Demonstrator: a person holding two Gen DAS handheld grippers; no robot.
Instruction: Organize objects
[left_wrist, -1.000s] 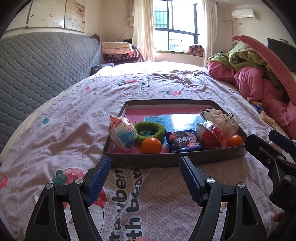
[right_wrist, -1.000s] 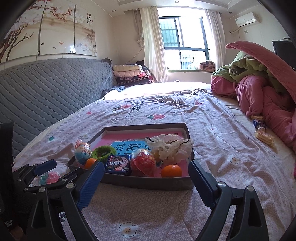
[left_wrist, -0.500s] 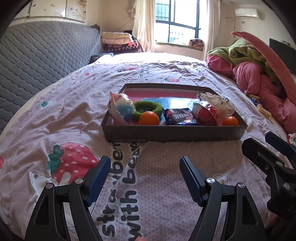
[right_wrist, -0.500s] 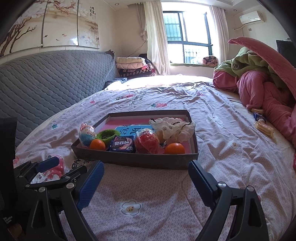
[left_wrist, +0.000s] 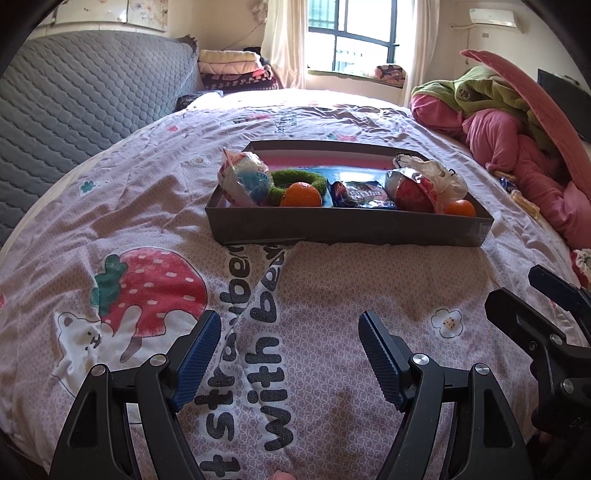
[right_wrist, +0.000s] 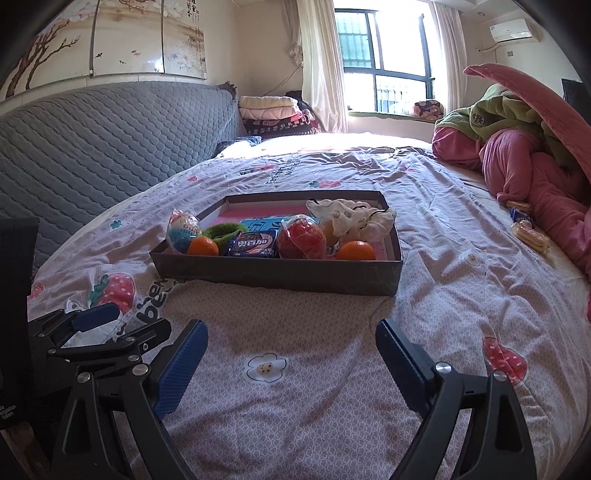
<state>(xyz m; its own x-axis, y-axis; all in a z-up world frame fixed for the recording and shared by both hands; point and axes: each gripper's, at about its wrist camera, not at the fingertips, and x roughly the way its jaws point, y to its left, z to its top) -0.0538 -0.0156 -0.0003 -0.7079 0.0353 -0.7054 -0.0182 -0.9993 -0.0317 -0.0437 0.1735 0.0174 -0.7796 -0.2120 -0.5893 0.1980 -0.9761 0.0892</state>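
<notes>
A dark shallow box (left_wrist: 347, 226) (right_wrist: 277, 273) sits on the bed. It holds two wrapped egg toys, one blue and white (left_wrist: 242, 177) (right_wrist: 181, 230) and one red (left_wrist: 413, 190) (right_wrist: 301, 238), a green ring (left_wrist: 295, 178), two oranges (left_wrist: 300, 195) (right_wrist: 355, 251), a cookie packet (left_wrist: 360, 194) (right_wrist: 253, 244) and a white cloth (right_wrist: 351, 218). My left gripper (left_wrist: 290, 338) is open and empty, well short of the box. My right gripper (right_wrist: 291, 345) is open and empty, also short of the box.
The bed has a pink printed sheet (left_wrist: 147, 229). A grey quilted headboard (right_wrist: 92, 136) runs along the left. Pink and green bedding (right_wrist: 524, 147) is piled at the right, with snack packets (right_wrist: 528, 232) beside it. Folded blankets (right_wrist: 273, 114) lie by the window.
Both grippers have drawn back from the box toward the near edge of the bed. They stay open and empty. The box contents have not moved.
</notes>
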